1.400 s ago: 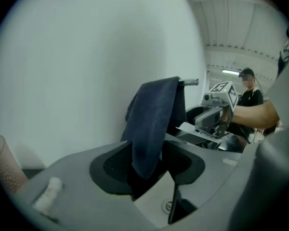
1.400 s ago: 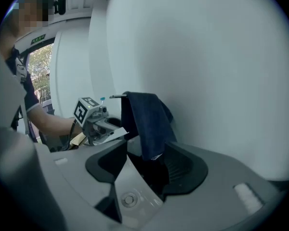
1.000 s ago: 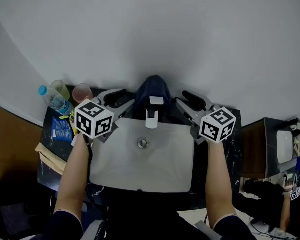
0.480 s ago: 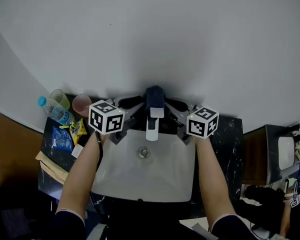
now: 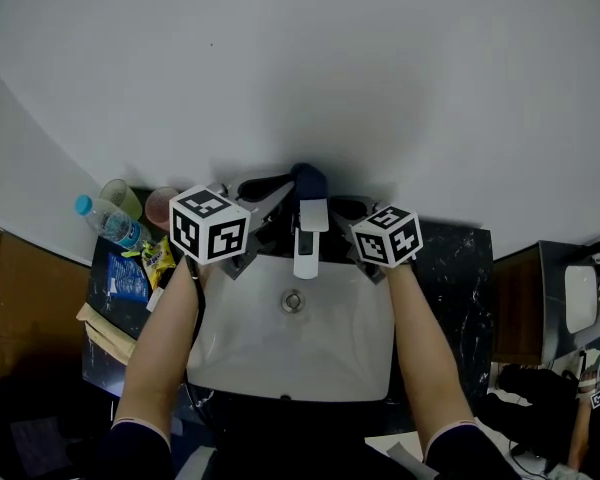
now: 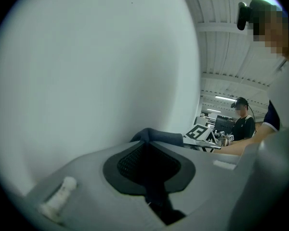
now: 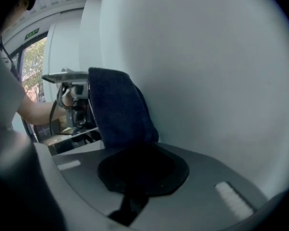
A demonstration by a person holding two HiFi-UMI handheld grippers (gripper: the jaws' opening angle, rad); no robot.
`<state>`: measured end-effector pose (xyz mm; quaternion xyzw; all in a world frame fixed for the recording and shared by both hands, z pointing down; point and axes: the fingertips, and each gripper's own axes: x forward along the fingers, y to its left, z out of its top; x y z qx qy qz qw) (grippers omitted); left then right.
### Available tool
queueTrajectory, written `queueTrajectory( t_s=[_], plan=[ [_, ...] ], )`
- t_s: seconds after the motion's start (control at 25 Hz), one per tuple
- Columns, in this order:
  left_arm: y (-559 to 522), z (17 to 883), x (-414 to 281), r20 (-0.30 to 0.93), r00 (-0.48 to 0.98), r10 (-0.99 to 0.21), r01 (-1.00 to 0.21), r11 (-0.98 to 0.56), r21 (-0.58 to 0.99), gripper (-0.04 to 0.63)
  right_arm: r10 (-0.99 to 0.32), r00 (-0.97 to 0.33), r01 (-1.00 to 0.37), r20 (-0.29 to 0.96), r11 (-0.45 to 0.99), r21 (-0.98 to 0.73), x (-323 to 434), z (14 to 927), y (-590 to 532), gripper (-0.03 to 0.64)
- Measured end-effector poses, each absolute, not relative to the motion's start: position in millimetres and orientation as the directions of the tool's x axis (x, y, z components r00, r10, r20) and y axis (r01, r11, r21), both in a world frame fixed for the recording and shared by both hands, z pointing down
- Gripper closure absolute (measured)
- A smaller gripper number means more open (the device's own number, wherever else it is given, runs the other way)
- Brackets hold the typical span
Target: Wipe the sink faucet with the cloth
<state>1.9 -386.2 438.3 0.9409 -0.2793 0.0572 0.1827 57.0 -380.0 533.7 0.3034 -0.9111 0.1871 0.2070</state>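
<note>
A white faucet (image 5: 308, 236) stands at the back of the white sink (image 5: 290, 353). A dark blue cloth (image 5: 308, 180) is bunched over the faucet's top. My left gripper (image 5: 283, 191) reaches in from the left and my right gripper (image 5: 333, 206) from the right. Both sets of jaws have just been closing and now pinch the cloth from either side. In the left gripper view a fold of the cloth (image 6: 156, 135) pokes out past the shut left gripper (image 6: 151, 146). In the right gripper view the cloth (image 7: 116, 107) hangs down into the shut right gripper (image 7: 135, 150).
On the dark counter (image 5: 458, 268) left of the sink are a plastic bottle (image 5: 106, 219), two cups (image 5: 163, 206), snack packets (image 5: 156, 257) and a blue packet (image 5: 126, 280). A white wall (image 5: 300, 68) rises right behind the faucet. Another person (image 6: 242, 121) sits far off.
Both grippers have come inward from the sink's sides to the faucet and closed on the cloth. The cloth, first draped wide over the faucet, is now squeezed narrow.
</note>
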Motion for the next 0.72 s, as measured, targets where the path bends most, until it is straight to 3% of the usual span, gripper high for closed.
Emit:
queueTrajectory(
  t_s=[0.2, 0.4, 0.72],
  plan=[
    [-388, 431, 2, 0.231, 0.824, -0.518, -0.566, -0.777, 0.276, 0.572, -0.468, -0.703, -0.652, 0.536, 0.725, -0.222, 56, 544, -384, 0.592],
    [-382, 454, 1, 0.275, 0.81, -0.517, -0.581, -0.769, 0.265, 0.575, -0.482, -0.717, -0.649, 0.504, 0.725, -0.231, 58, 532, -380, 0.592],
    [-377, 544, 0, 0.461, 0.73, -0.504, -0.662, -0.691, 0.291, 0.576, -0.528, -0.738, -0.637, 0.42, 0.75, -0.177, 60, 474, -376, 0.591]
  ],
)
